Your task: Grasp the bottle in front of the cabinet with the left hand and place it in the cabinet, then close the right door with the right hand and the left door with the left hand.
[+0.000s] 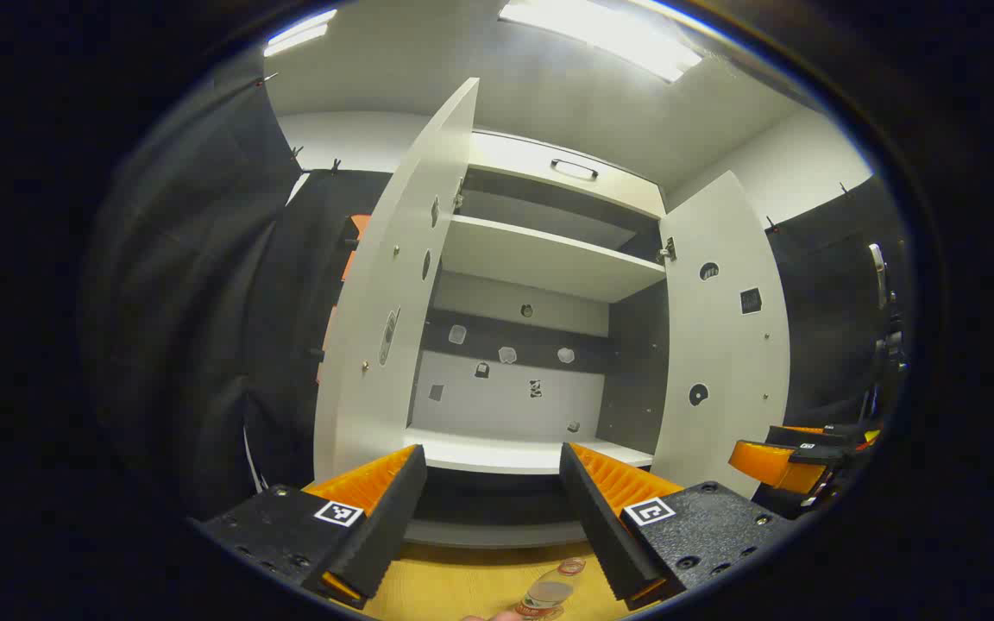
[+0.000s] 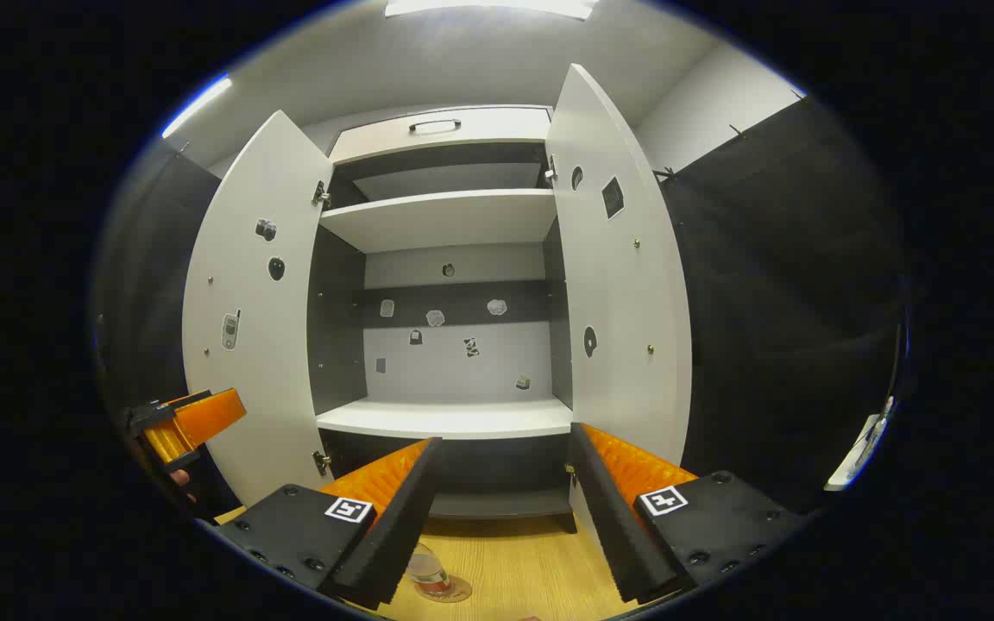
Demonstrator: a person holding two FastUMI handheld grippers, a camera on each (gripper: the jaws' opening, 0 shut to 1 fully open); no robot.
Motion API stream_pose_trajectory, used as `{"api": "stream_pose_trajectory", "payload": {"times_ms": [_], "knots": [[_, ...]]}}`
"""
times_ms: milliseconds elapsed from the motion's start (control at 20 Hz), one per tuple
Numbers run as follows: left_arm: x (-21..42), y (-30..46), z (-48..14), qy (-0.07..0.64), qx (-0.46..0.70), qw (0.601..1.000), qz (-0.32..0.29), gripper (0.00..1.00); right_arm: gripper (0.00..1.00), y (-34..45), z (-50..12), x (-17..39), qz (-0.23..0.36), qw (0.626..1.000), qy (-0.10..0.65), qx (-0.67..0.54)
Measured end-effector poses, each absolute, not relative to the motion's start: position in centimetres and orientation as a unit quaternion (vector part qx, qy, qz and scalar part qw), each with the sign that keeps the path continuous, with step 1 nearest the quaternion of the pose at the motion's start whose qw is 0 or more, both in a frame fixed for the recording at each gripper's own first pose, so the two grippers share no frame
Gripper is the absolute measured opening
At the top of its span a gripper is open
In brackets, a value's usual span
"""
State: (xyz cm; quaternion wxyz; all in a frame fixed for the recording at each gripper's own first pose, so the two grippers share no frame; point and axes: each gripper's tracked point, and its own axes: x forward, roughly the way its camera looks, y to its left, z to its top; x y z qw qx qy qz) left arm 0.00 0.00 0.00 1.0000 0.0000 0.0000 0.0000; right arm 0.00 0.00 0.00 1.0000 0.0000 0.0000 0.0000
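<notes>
Left gripper view: bottle [image 1: 549, 593] upright on floor.

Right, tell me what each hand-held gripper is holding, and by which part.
Nothing. The left hand-held gripper and the right hand-held gripper are both open; the bottle stands untouched on the floor.

Both tongs [image 1: 488, 509] [image 2: 501, 509] have ribbed wedge fingers on screwed blocks bearing square black-and-white markers.
</notes>
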Motion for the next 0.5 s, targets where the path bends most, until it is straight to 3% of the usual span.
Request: {"api": "stream_pose_trajectory", "payload": {"times_ms": [500], "knots": [[-0.1,1.4,-0.7,0.006,0.017,0.999,0.042,0.94,0.97,-1.2,-0.2,1.3,0.006,1.0,0.0,-0.003]]}}
